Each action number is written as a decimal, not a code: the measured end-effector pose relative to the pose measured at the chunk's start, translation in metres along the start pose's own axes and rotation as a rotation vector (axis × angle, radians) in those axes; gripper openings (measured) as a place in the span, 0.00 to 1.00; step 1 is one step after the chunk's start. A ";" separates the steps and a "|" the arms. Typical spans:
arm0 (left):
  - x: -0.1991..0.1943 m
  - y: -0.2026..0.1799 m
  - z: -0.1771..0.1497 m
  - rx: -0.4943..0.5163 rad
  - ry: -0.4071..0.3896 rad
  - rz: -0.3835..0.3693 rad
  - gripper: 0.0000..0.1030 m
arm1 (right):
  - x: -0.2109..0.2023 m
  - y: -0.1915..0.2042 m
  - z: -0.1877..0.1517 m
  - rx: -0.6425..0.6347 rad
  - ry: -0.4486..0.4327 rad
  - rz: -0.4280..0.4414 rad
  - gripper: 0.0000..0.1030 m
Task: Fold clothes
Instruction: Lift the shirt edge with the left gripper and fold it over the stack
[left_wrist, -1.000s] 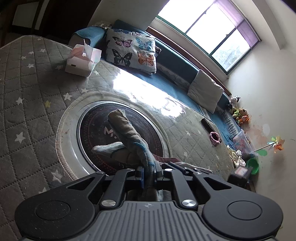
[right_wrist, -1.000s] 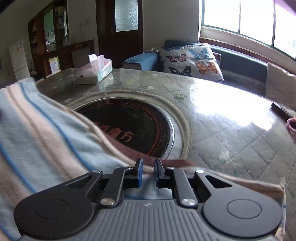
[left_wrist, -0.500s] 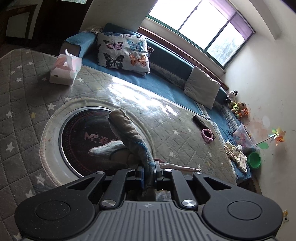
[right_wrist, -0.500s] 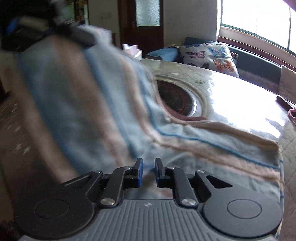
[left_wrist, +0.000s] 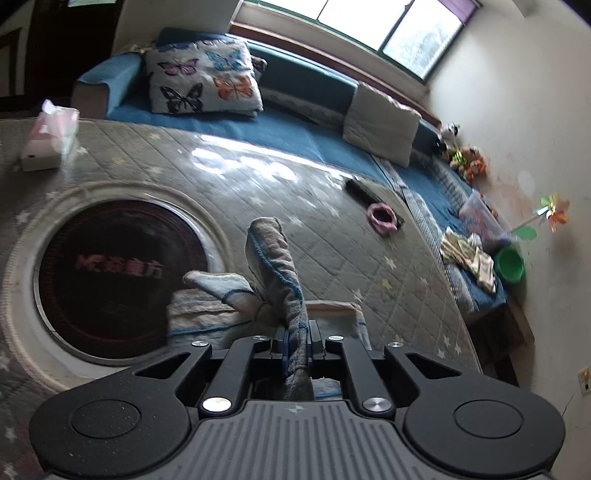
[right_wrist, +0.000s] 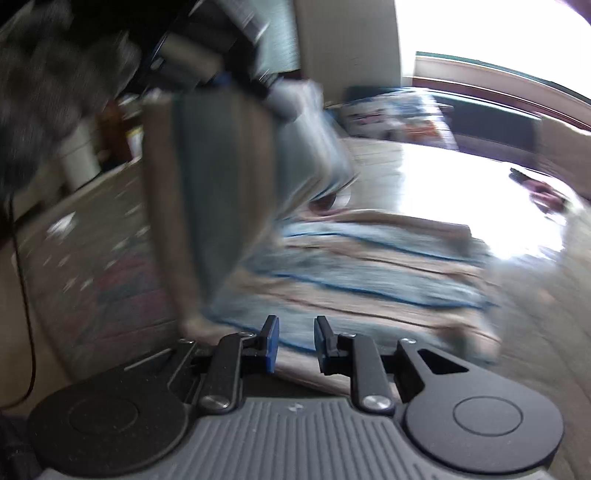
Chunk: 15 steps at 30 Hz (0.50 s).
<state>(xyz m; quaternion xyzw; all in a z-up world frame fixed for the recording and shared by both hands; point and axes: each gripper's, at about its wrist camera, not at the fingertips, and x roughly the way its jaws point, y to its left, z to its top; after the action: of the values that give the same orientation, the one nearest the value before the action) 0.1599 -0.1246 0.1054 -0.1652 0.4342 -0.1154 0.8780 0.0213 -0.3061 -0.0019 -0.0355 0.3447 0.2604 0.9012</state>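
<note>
Quilted star-print table cover (left_wrist: 332, 236) spans the scene, a dark round inset (left_wrist: 118, 266) at its nine o'clock side. Striped blue-and-beige garment (right_wrist: 369, 273) lies on the cover, one end lifted toward eleven o'clock in the blurred right view. Left gripper (left_wrist: 296, 341): fingers clamped on a bunched fold of the garment. Right gripper (right_wrist: 295, 343): jaws opening, pads apart, nothing pressed between them. Tissue box (left_wrist: 50, 140) at ten o'clock; pink ring (left_wrist: 383, 218) at one o'clock.

Black grippers (left_wrist: 297, 343) w/ blue-padded jaws, silver screws, ribbed grey housing.
</note>
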 end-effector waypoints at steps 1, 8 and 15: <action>0.008 -0.006 -0.001 0.010 0.008 0.002 0.09 | -0.005 -0.008 -0.002 0.024 -0.008 -0.026 0.19; 0.057 -0.029 -0.023 0.025 0.097 -0.055 0.10 | -0.025 -0.055 -0.020 0.177 -0.029 -0.149 0.20; 0.078 -0.036 -0.047 0.069 0.189 -0.168 0.17 | -0.036 -0.093 -0.028 0.321 -0.045 -0.174 0.20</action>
<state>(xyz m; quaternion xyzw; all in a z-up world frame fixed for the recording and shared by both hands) 0.1666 -0.1942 0.0361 -0.1593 0.4956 -0.2183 0.8254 0.0277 -0.4089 -0.0108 0.0850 0.3573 0.1240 0.9218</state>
